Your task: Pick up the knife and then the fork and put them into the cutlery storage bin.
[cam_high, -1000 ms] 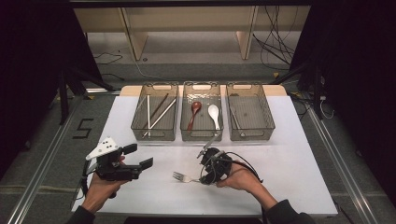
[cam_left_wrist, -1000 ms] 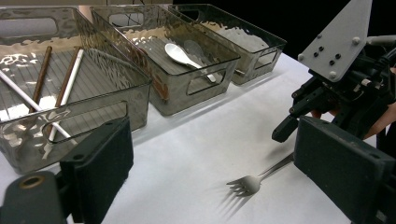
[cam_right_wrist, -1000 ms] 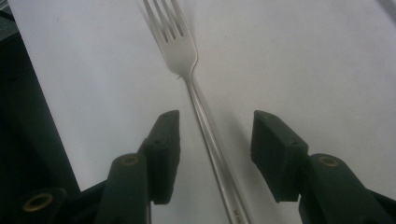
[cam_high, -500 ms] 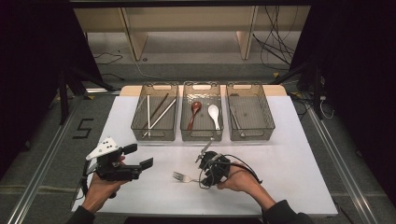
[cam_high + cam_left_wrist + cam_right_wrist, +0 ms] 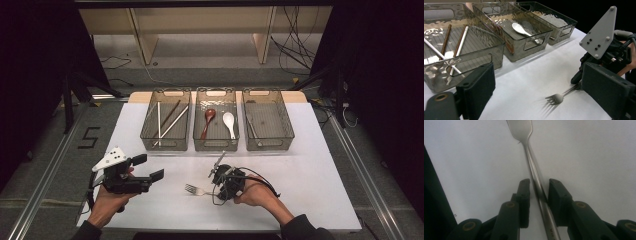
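We see the fork (image 5: 537,185) lying on the white table (image 5: 325,165) with its handle between the pads of our right gripper (image 5: 539,192), whose jaws have just been closing, narrow gaps remaining.

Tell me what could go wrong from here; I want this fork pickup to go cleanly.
The right gripper has just been closing around the fork, with a small gap left beside the thin handle. The round handle lies flat on the table, so it might roll or slip out as the jaws close. The grip sits far from the prongs, so the fork may tilt when lifted.
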